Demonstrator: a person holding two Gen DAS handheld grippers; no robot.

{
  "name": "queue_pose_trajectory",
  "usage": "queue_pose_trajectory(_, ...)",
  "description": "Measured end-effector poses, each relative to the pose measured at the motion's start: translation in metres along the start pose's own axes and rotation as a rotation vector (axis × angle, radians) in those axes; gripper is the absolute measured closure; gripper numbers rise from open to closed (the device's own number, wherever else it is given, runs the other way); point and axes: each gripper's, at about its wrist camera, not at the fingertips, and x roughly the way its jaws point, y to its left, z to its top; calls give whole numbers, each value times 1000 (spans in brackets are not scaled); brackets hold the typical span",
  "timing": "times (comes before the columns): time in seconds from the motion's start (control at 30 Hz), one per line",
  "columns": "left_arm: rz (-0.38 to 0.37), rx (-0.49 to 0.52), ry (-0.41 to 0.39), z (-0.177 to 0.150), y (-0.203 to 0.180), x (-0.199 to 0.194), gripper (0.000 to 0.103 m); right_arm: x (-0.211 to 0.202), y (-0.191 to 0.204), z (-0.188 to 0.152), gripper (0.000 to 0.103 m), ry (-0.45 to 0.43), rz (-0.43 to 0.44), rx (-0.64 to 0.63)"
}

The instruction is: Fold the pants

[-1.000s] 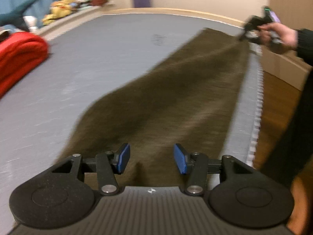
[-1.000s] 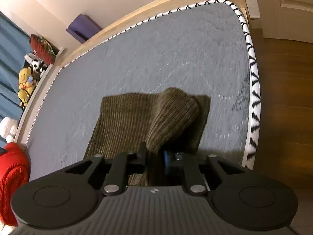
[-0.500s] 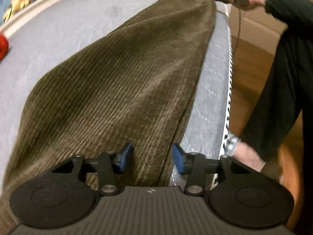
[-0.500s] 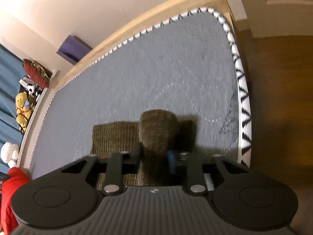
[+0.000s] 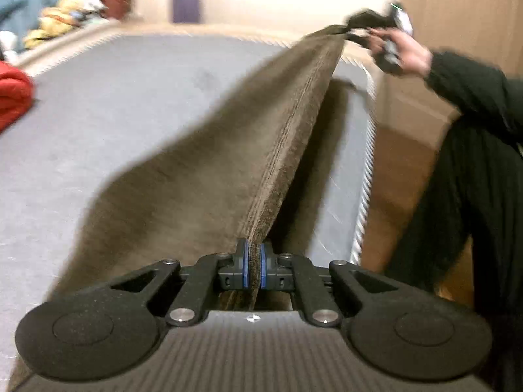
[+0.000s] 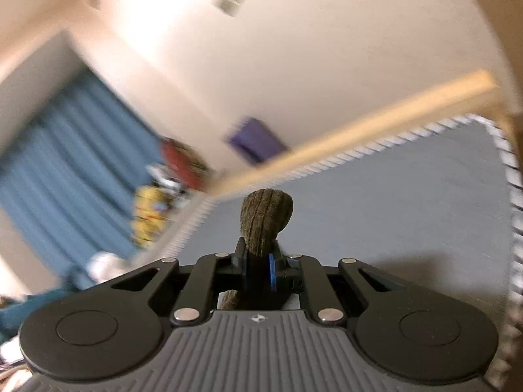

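left gripper [image 5: 254, 269] nearest, fingers clamped on the pants [image 5: 202, 163] edge. right gripper [image 6: 256, 269] closing, its fingers pinching a bunched end of the cloth. near edge of the pants lifted taut between the two, the rest trailing on the bed [image 5: 98, 98]. judgement: raise both ends evenly, keep the edge tight, carry it across to the far side.

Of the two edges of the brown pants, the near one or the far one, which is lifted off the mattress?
The near edge, stretched between the left gripper and right gripper; the far edge lies on the grey mattress.
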Motion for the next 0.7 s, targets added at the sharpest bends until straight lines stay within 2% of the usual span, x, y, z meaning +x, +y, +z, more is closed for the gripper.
queue_pose_trajectory(0.07,-20,52,99,-4,-13,23,96,15,-20,-11,91,92,-195,-13)
queue_pose_trajectory(0.13,-24,118,181,-11,-26,42,95,42,-48,-27,91,264,-405,-24)
queue_pose_trajectory(0.17,-25,137,206,-13,-30,47,95,49,-63,-32,93,316,-468,9)
queue_pose_trajectory(0.23,-27,144,203,-14,-32,44,95,49,-76,-31,92,314,-438,82)
queue_pose_trajectory(0.33,-50,97,170,-9,-22,31,93,46,-62,-28,88,303,-440,15)
queue_pose_trajectory(0.4,-66,83,133,-7,-16,21,86,43,-62,-27,87,291,-454,30)
queue_pose_trajectory(0.43,-63,70,103,-6,-13,13,79,42,-63,-26,84,289,-456,45)
queue_pose_trajectory(0.47,-59,52,80,-5,-10,9,77,41,-62,-23,81,283,-460,51)
queue_pose_trajectory(0.5,-63,27,61,-4,-6,6,77,40,-59,-23,78,273,-465,41)
queue_pose_trajectory(0.57,-83,-20,49,-1,0,11,77,35,-47,-21,64,221,-482,-12)
queue_pose_trajectory(0.6,-83,-34,70,-4,2,20,77,31,-44,-19,60,188,-494,-35)
queue_pose_trajectory(0.63,-66,-36,127,-7,3,30,77,27,-40,-16,53,155,-504,-57)
queue_pose_trajectory(0.7,-23,4,248,-22,2,53,77,21,-34,-11,53,117,-488,-82)
